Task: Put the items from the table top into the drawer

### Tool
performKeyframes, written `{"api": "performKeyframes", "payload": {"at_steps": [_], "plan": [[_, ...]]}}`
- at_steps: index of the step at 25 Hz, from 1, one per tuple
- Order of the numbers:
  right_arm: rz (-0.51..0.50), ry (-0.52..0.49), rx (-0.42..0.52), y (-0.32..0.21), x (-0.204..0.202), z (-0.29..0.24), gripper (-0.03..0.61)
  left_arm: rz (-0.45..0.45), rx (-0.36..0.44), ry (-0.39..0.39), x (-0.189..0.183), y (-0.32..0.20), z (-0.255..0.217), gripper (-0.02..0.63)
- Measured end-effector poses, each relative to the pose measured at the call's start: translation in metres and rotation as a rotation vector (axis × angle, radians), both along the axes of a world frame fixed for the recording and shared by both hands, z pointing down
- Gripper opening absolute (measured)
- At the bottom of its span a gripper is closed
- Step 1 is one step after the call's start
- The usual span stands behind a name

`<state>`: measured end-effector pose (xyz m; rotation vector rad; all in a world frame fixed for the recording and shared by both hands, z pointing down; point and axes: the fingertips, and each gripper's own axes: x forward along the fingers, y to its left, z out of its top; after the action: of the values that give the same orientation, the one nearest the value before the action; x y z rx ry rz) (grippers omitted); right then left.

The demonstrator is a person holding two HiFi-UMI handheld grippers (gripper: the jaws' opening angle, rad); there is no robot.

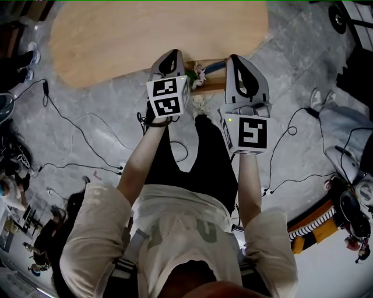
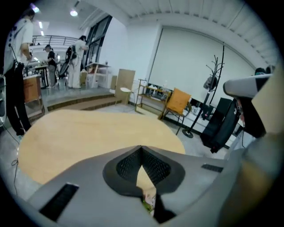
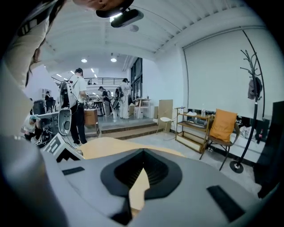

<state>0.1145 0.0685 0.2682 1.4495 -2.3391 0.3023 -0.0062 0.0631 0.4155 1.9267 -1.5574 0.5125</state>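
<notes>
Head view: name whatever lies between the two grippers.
A small pink-and-green item lies between the left gripper and the right gripper, at the table edge; the head view shows it.

Soft, even indoor light. The table point(image 1: 116, 35) is lit flat with no hard shadows on it. Head view darkens toward the corners away from the table. Ceiling lights point(image 2: 73, 13) above the table's far side flare a little, and the white wall point(image 2: 186, 62) behind it is bright. Both gripper views are fisheye, with black corners and bowed lines. Left gripper point(image 2: 142, 148) and right gripper point(image 3: 143, 153), in front of the table, are soft and out of focus.
</notes>
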Motion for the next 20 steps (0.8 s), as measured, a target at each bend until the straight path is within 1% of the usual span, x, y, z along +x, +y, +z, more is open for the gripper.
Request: {"api": "performKeyframes", "payload": {"at_steps": [2,3,5,8,10,13,15,17,20], "plan": [[-0.003,-0.008,0.063,-0.015,-0.010,-0.040,0.005,-0.019,0.096,-0.015,-0.015,-0.017,-0.055,0.008],[-0.001,-0.019,0.083,-0.019,-0.016,-0.059,0.005,-0.029,0.132,-0.026,-0.023,-0.019,-0.084,0.008],[-0.002,-0.050,0.115,-0.023,-0.024,-0.100,0.005,-0.054,0.197,-0.040,-0.037,-0.019,-0.145,0.008],[-0.014,-0.104,0.202,-0.035,-0.037,-0.168,0.005,-0.077,0.333,-0.074,-0.053,-0.033,-0.238,0.008],[-0.024,-0.158,0.221,-0.024,-0.049,-0.201,0.005,-0.090,0.398,-0.101,-0.066,-0.024,-0.291,0.008],[-0.043,-0.298,0.186,0.009,-0.068,-0.240,0.005,-0.103,0.453,-0.104,-0.085,0.006,-0.354,0.008],[-0.081,-0.356,0.178,0.030,-0.080,-0.262,0.005,-0.099,0.493,-0.107,-0.092,0.027,-0.390,0.008],[-0.142,-0.345,0.195,0.050,-0.090,-0.276,0.005,-0.103,0.537,-0.134,-0.096,0.050,-0.417,0.008],[-0.194,-0.296,0.235,0.068,-0.097,-0.283,0.005,-0.123,0.596,-0.178,-0.099,0.077,-0.441,0.008]]}}
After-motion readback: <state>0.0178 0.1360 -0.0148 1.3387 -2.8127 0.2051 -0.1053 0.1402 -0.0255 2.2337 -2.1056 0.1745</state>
